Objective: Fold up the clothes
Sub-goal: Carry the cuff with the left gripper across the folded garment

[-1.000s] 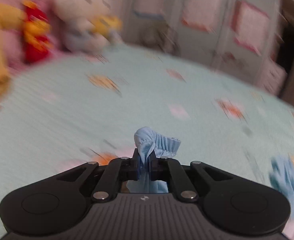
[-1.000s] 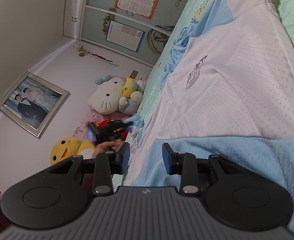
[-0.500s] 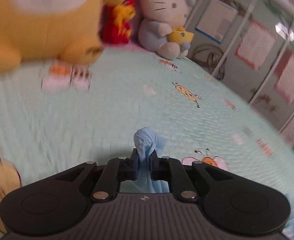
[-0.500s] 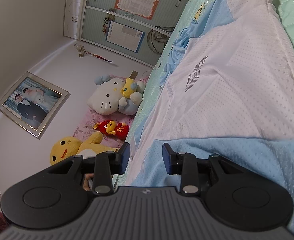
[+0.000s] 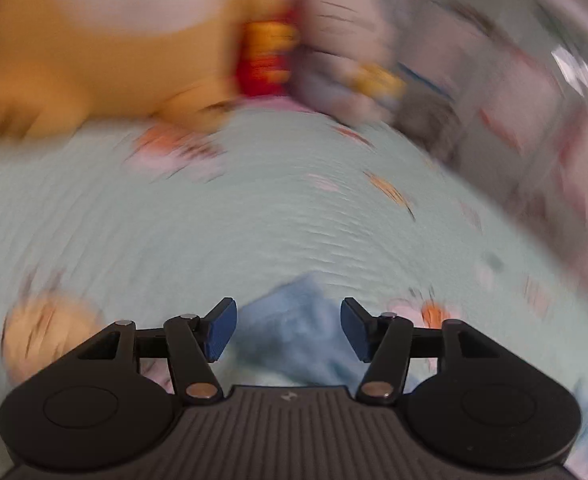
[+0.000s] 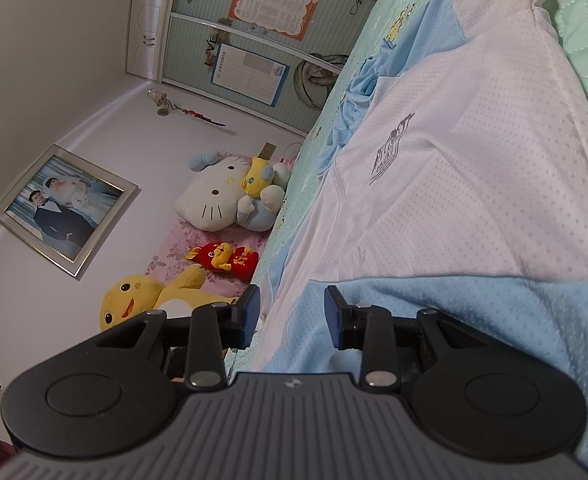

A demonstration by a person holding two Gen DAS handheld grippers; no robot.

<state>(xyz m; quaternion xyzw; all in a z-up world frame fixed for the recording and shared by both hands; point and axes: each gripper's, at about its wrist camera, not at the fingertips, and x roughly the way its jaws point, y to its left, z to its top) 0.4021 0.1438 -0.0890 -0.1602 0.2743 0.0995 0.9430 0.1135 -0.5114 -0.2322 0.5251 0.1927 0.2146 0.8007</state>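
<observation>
Left wrist view shows a bunched piece of light blue cloth (image 5: 294,320) lying on the mint green quilt (image 5: 253,220), between the pads of the left gripper (image 5: 288,330). Its jaws are opening and the pads stand clear of the cloth on both sides. Beyond the cloth, at the far edge of the quilt, sit a yellow plush toy (image 5: 93,60), a small red plush (image 5: 265,60) and a white cat plush (image 5: 342,52), all heavily blurred.

Only the right wrist view shows the garment whole: a white and light blue shirt (image 6: 454,184) spread flat on the quilt (image 6: 586,28), with a small grey logo (image 6: 390,152) on its white panel. The right gripper (image 6: 291,318) sits at the shirt's blue hem edge, fingers partly apart; whether they pinch the fabric I cannot tell. Far past the shirt hangs a framed photo (image 6: 65,208) on the wall, and a wardrobe with posters (image 6: 253,32) stands behind the quilt.
</observation>
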